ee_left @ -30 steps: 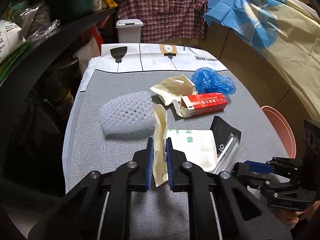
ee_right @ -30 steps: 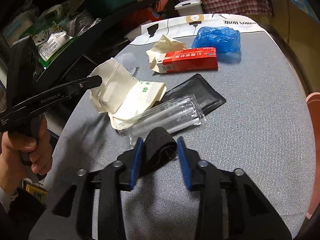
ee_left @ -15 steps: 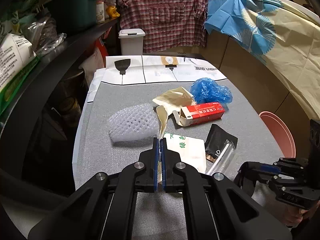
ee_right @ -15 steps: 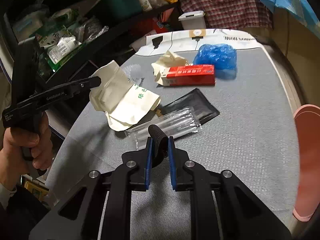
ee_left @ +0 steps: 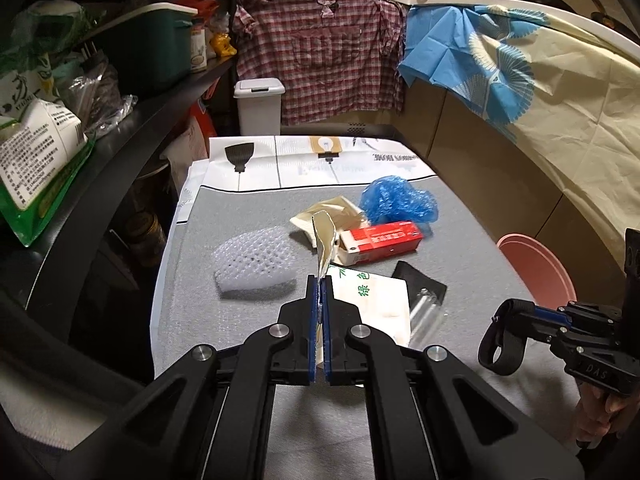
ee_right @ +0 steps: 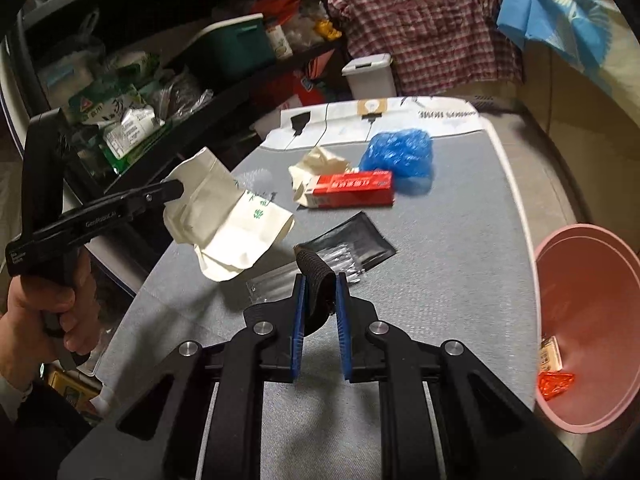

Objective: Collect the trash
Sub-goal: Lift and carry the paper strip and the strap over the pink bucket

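My left gripper (ee_left: 319,280) is shut on a cream paper bag (ee_left: 372,300) with green print and holds it lifted above the grey table; the bag also shows hanging in the right wrist view (ee_right: 232,220). My right gripper (ee_right: 319,280) is shut on a black elastic strap loop (ee_right: 314,276), which also shows in the left wrist view (ee_left: 500,344), raised off the table. On the table lie a red carton (ee_right: 348,190), a blue plastic wad (ee_right: 398,152), a crumpled cream wrapper (ee_right: 316,162), a black pouch (ee_right: 360,240), a clear plastic package (ee_right: 276,280) and a bubble-wrap piece (ee_left: 256,264).
A pink bin (ee_right: 588,320) stands off the table's right edge with a red wrapper and a small box inside. A dark shelf (ee_left: 100,152) of packed goods runs along the left. A white lidded bin (ee_left: 258,106) and hanging cloths are at the back.
Both grippers closed, the left on the paper bag and the right on the black strap. Both have since lifted their items off the table and pulled back.
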Available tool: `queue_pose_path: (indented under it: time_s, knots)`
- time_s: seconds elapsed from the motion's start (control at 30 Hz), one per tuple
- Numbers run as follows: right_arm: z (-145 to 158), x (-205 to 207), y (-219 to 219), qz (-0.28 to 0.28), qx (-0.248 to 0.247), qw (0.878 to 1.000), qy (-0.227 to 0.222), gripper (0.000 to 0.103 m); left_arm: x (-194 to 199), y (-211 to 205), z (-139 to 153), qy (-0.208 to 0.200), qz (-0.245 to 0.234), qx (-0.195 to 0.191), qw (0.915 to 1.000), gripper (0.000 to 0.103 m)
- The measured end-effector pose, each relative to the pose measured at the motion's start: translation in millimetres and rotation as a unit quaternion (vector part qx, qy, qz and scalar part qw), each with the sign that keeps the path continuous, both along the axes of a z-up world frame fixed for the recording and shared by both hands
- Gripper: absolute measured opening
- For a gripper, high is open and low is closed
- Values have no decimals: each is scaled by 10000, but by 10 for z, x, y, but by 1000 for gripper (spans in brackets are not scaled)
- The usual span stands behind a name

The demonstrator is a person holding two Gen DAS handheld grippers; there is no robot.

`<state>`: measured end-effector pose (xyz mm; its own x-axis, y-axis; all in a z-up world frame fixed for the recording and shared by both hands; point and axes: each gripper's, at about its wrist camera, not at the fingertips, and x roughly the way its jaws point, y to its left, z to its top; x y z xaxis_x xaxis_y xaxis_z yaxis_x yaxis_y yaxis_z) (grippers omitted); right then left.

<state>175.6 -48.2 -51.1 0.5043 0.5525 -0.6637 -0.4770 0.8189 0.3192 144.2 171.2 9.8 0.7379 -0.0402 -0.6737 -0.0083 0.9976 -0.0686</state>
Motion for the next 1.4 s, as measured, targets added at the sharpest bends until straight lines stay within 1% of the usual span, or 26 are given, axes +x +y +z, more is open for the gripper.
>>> queue_pose_path:
  time_s: [0.23,0.47,0.63,0.83,0.97,1.07,1.2,1.33,1.4]
  knots:
    - [215,-65,-208,-152,94,9997,-168,15,-100,-139,125,-159,-61,-64,9998,2]
    - [584,-136,-456,-267,159,9987,-403,15,-176,-223,239,-299,-99,-123,9994,2]
    - [865,-117,-747,-426,341,9974,-467,15,-209,-249,275,-347,-119,-152,9992,2]
    - [1082,-75,-1130,-688,256,9948,-702,15,-207,-336,295,-369,-174,-142,9991,2]
    - [1124,-41,-1402,-973,236,9917,-801,15,-203,-425,305,-378,-242,-152,9989,2]
    - [1074,-31,-1611,-1290,93,9871,-946,15,-187,-504,301,-368,-308,-146,9987,2]
    - [897,24,-1863,-1668,100,9824,-838,15,-144,-684,258,-298,-398,-195,9986,2]
    - [806,67,-2038,-1881,20,9788,-806,15,-106,-956,237,-303,-590,-159,9977,2]
    - [778,92,-2116,-1963,62,9775,-777,15,-78,-1107,226,-289,-693,-146,9971,2]
